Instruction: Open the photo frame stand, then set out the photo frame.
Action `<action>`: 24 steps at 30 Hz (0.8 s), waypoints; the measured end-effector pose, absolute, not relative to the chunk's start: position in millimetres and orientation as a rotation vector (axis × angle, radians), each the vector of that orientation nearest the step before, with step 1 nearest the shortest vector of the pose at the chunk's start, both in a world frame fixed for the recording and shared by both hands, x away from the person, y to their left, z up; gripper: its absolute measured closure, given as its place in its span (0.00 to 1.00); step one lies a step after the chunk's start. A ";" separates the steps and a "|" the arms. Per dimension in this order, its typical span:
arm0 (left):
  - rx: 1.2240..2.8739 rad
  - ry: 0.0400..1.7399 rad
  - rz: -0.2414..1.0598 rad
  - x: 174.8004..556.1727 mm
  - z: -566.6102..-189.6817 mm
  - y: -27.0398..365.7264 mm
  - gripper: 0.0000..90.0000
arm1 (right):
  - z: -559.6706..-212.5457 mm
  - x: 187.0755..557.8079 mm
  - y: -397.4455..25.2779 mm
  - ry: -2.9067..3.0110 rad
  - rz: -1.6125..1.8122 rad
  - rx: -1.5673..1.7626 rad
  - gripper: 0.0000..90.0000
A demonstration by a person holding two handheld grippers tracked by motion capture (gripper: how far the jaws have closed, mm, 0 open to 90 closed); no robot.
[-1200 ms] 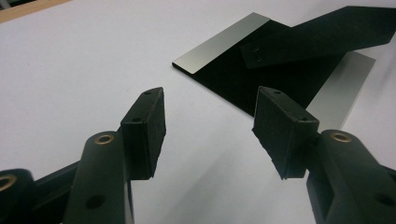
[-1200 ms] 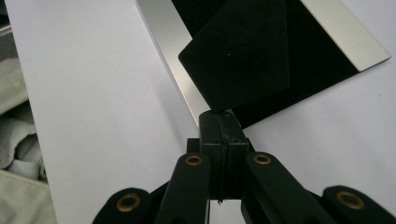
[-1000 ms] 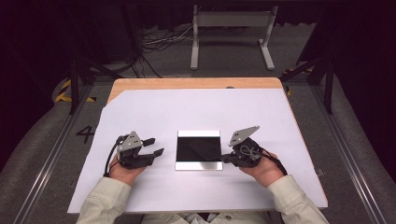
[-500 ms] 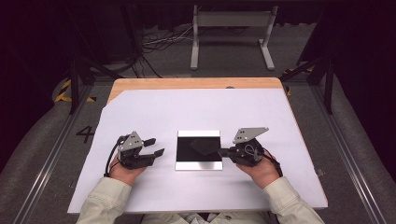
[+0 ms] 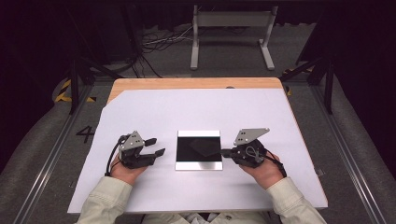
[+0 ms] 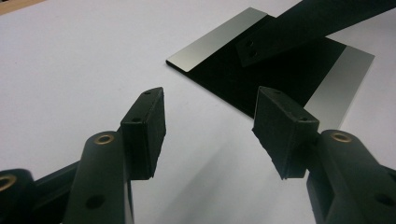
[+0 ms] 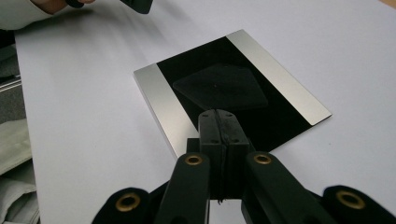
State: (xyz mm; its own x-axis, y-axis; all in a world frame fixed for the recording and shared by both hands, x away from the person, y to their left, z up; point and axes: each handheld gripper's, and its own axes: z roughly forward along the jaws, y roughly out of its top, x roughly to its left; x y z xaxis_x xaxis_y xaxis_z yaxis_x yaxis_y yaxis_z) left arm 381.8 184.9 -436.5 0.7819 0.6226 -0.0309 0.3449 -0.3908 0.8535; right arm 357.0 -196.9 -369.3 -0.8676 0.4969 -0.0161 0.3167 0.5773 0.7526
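Note:
A square plate (image 5: pixel 198 149) with a glossy black middle and a silver strip along two opposite sides lies flat on the white sheet (image 5: pixel 196 109). My left gripper (image 5: pixel 156 146) rests on the sheet just left of the plate, open, with nothing between its fingers. In the left gripper view the left gripper (image 6: pixel 210 121) points at the plate (image 6: pixel 233 79). My right gripper (image 5: pixel 224 152) is shut, its tips at the plate's right edge. In the right gripper view the right gripper (image 7: pixel 219 122) has its jaws pressed together over the near rim of the plate (image 7: pixel 233 93), with nothing visible between them.
The white sheet covers a wooden table (image 5: pixel 187 83). A metal stand (image 5: pixel 231 18) and cables (image 5: pixel 159 42) sit on the floor beyond the far edge. Bare sheet surrounds the plate on all sides.
The right gripper has levelled slightly and shifted a little at the plate's right edge. The left gripper and the plate have stayed put.

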 end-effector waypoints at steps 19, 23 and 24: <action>2.007 0.718 0.365 381.9 -435.8 182.8 0.49 | -359.6 361.3 -212.0 2.502 1.302 0.858 0.89; 2.009 0.716 0.368 382.0 -435.4 182.3 0.49 | -357.9 361.5 -213.4 2.487 1.328 0.872 0.86; 2.010 0.715 0.369 382.2 -435.8 182.1 0.49 | -357.5 361.7 -213.7 2.479 1.334 0.876 0.84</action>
State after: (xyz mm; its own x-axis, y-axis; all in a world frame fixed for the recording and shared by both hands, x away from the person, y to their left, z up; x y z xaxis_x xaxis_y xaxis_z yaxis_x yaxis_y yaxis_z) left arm 382.2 182.1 -435.8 0.7844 0.6197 -0.0267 0.3372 -0.3899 0.8569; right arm 361.7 -213.7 -357.5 -0.8064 0.5820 0.1052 0.4085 0.4195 0.8106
